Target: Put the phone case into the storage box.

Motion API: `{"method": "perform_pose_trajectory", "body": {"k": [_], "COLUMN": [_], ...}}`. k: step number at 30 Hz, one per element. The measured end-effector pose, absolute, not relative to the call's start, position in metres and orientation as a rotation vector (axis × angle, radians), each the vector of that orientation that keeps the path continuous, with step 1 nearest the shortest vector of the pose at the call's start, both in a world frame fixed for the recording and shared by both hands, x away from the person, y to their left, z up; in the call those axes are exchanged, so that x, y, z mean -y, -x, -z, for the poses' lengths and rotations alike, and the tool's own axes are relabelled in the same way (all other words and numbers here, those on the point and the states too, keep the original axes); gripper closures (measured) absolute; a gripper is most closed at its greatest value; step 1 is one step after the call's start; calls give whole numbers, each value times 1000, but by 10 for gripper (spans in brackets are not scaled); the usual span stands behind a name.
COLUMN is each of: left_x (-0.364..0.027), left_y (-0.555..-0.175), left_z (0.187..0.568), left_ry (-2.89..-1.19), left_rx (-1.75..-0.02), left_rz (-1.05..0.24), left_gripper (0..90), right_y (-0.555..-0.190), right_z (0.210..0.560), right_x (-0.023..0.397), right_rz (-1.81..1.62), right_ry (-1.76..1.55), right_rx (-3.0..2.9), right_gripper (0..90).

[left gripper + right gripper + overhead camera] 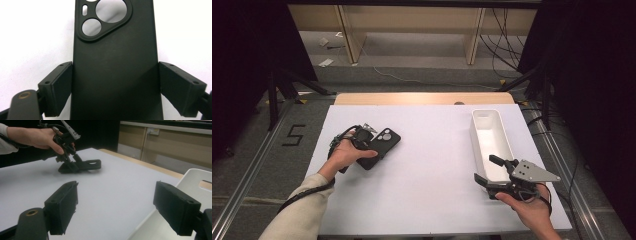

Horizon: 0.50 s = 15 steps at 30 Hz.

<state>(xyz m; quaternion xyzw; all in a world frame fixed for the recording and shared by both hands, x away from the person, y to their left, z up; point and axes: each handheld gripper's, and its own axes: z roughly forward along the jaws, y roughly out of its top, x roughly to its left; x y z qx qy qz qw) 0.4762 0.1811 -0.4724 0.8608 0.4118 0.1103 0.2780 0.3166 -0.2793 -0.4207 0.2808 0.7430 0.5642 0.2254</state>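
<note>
A: Where does your left hand-held gripper [115, 82] stand on the phone case [115, 75]?

B: Its jaws sit against both long edges of the black case, clamped across its width near the lower end. The case lies back-up on the left half of the white worktop [432, 165], camera cutout pointing away from you.

A: Good. Before you lift, keep the squeeze even on both sides; a soft case will likely bow if you pinch harder. Raise it level so the far end doesn't drag.

B: And the right hand-held gripper [492, 172]?

A: Its jaws stand apart with nothing between them, beside the near end of the white tray [499, 120]. Hold it clear there, so the case has an open path if the tray is where you're heading.
</note>
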Motion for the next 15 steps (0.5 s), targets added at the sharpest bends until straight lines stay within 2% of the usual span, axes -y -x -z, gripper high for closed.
{"method": "perform_pose_trajectory", "body": {"k": [15], "left_x": [-174], "left_y": [-465], "left_z": [459], "left_ry": [-2197], "left_rx": [-1037], "left_rz": [-340], "left_gripper": [152], "right_y": [-317], "right_z": [420], "right_x": [280], "right_rz": [-1557], "right_ry": [-782], "right_rx": [-2041], "right_gripper": [201]}}
